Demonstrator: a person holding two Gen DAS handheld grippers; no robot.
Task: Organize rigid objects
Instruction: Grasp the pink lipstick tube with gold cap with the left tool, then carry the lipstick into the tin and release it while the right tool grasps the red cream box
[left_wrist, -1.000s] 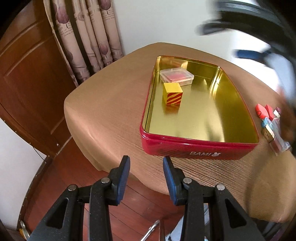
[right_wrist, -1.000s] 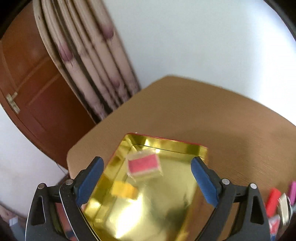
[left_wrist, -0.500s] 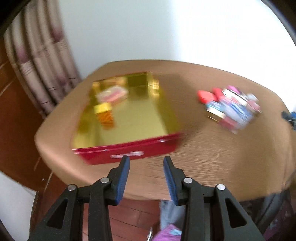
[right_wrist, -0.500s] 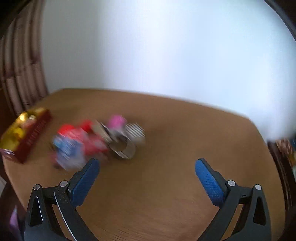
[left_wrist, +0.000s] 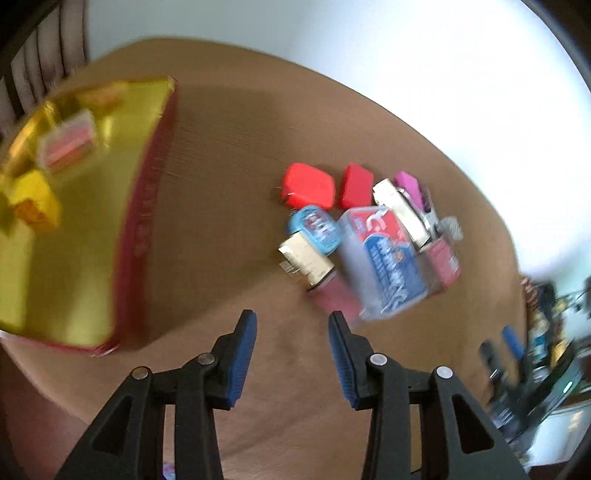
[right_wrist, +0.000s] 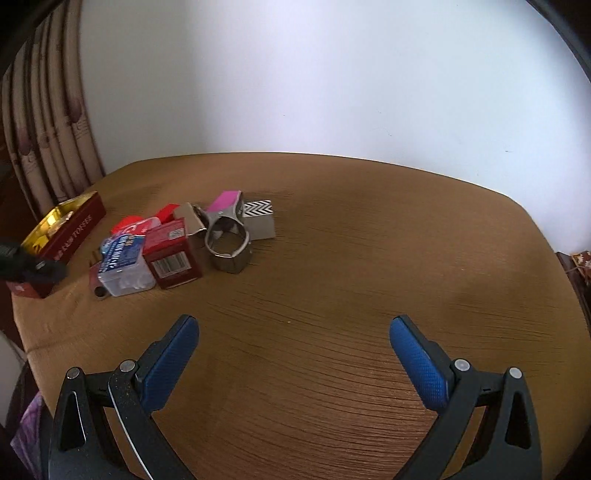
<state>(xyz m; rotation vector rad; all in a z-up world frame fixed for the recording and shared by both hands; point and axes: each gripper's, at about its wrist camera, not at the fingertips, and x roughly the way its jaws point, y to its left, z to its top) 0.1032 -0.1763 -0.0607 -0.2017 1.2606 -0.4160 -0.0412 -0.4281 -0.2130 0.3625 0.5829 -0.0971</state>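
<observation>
A pile of small rigid items lies mid-table: a clear box with a blue label, a red case, a dark red carton, a metal ring and a zigzag-topped block. To its left stands the red tin with a gold inside, holding a clear box with a red insert and a yellow block. My left gripper is open and empty, just short of the pile. My right gripper stands wide open over bare cloth, to the right of the pile.
The brown cloth-covered table has rounded edges that drop off on all sides. A patterned curtain hangs behind the tin and a white wall stands at the back. Blurred clutter sits beyond the table's right edge.
The left view swung from the tin to the pile on its right. The right gripper left its place above the tin, dropped to the table right of the pile, and its jaws widened slightly.
</observation>
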